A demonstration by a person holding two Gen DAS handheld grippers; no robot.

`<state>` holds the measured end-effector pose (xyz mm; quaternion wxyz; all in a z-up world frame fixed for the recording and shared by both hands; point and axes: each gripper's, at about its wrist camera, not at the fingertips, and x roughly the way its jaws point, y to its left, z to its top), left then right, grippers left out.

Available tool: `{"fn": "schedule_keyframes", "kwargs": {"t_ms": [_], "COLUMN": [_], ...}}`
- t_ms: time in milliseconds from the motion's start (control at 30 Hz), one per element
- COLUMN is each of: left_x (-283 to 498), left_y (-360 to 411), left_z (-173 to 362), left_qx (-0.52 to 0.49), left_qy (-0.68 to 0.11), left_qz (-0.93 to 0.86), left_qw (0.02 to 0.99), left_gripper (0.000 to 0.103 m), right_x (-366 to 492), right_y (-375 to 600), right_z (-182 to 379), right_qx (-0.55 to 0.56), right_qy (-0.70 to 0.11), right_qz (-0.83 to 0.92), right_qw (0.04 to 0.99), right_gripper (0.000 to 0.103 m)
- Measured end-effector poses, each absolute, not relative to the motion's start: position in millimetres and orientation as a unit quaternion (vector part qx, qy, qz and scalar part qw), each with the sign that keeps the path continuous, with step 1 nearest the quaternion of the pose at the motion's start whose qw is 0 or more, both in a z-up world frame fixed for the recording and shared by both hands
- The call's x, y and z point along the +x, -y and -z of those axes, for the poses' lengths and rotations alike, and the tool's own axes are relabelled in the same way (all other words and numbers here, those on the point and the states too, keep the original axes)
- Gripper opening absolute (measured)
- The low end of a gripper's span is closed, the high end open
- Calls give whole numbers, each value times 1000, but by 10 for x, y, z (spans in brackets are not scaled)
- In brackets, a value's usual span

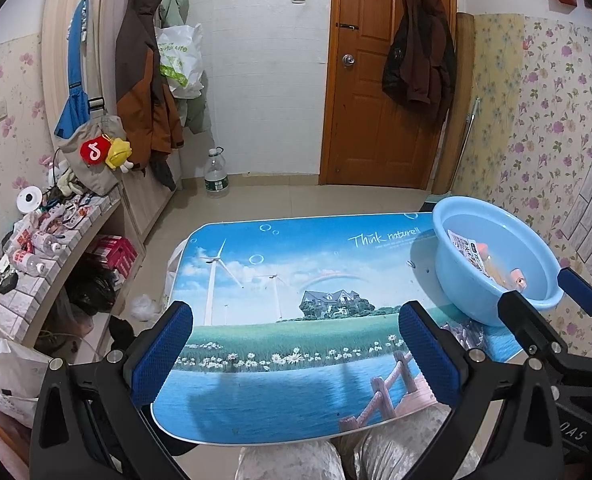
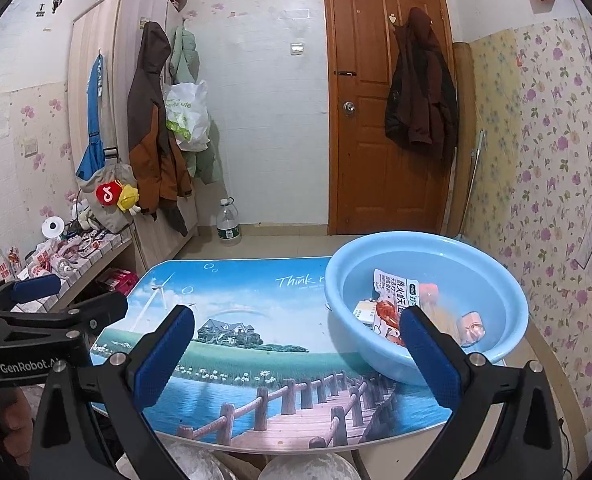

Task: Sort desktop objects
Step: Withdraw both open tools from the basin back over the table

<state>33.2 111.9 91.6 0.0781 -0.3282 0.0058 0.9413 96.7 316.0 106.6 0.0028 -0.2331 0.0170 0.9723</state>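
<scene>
You hold the left claw (image 1: 296, 356) and right claw (image 2: 298, 356) wide and empty above the counter (image 2: 255, 312), since the snack packets (image 2: 392, 304) lie gathered in the blue basin (image 2: 376, 344) at its right edge.

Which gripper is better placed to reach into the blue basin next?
Right. The right gripper is open with the blue basin just ahead of its right finger; from the left gripper, also open, the basin sits far off to the side.
</scene>
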Motion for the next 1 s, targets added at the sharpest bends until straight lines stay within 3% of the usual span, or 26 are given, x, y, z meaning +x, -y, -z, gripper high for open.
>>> {"fn": "schedule_keyframes", "kwargs": {"t_ms": [1000], "left_x": [213], "left_y": [-1071], "left_z": [-840], "left_qx": [-357], "left_qy": [7], "left_qz": [-931], "left_qw": [81], "left_gripper": [103], "right_x": [704], "right_y": [-3081], "right_z": [-1104], "right_qx": [-277], "right_qy": [-18], "right_qz": [-961], "right_qw": [-3], "right_gripper": [103]}}
